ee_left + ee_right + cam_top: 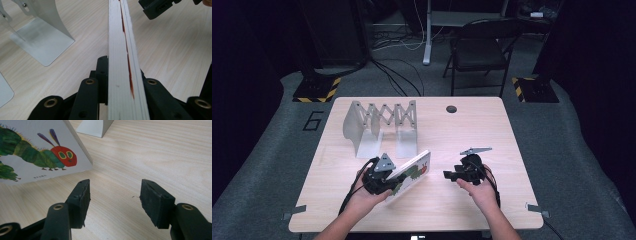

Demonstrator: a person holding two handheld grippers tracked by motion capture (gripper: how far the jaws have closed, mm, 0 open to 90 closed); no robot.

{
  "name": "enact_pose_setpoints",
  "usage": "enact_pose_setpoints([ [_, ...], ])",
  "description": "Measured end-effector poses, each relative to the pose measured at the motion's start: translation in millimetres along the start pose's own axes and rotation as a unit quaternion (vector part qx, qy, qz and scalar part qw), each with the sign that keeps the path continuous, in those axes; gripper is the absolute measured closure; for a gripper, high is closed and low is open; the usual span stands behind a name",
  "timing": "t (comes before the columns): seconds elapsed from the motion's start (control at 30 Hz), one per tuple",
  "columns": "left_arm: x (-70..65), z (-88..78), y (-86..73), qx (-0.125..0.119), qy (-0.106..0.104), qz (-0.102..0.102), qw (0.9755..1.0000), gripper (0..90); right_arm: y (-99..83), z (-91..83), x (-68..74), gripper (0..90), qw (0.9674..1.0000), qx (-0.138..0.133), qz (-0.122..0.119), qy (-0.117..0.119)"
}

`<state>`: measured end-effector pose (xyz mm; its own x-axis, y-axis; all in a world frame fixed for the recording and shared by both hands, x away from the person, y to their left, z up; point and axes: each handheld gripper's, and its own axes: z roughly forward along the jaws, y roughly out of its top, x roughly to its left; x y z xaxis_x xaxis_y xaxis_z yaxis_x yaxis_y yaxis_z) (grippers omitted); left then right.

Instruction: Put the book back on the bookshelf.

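Item: picture book [412, 175], thick board pages, white cover printed with a green caterpillar with a red head, yellow-green eyes and purple feelers. A short line of small print sits under the caterpillar's feet in the right gripper view; it is too small to read. No title or brand can be made out.

Position: near the front middle of the desk [492, 125], tilted, its far corner raised above the wood. In the left gripper view the book [122, 62] is seen edge-on, a stack of pale page edges with a red streak between them.

Left claw [388, 181]: clenched on the near end of the book, one black jaw pressed against each side. A hand holds it from the near edge of the desk.

Right claw [451, 175]: released, jaws apart with bare wood between them. It rests low over the desk just beside the book's far corner, not touching it. The right gripper view has the cover [37, 150] up and to the left of its claw [114, 192].

Also on the desk: a folding metal book rack [379, 125] with a scissor-lattice back and curved plates, standing behind the book; a dark round hole [451, 108] near the far edge.

Beyond the desk: a folding chair [482, 50], cables on grey carpet, two bases with yellow-black striped tape, and the figure "6" [313, 120] marked on the floor at the left.
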<state>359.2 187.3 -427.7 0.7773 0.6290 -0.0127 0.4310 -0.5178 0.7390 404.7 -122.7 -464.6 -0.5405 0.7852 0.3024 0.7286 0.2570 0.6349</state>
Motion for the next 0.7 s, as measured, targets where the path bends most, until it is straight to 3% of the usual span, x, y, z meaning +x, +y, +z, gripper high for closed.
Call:
enact_pose_setpoints([
  [0.4,5.7,-16.2,15.0,0.002,0.005,-0.003,1.0000,75.9,-1.1,-1.2,-4.2,41.3,0.9999,-0.012,0.003,0.001],
  [0.43,6.6,-19.3,17.5,0.003,0.005,-0.003,1.0000,75.8,-1.1,-2.3,-3.0,41.3,0.9999,-0.006,0.013,0.001],
  [0.7,10.1,-34.0,30.5,0.001,0.007,-0.002,1.0000,75.9,-1.3,-2.3,-7.8,41.2,0.9999,-0.016,0.005,0.001],
])
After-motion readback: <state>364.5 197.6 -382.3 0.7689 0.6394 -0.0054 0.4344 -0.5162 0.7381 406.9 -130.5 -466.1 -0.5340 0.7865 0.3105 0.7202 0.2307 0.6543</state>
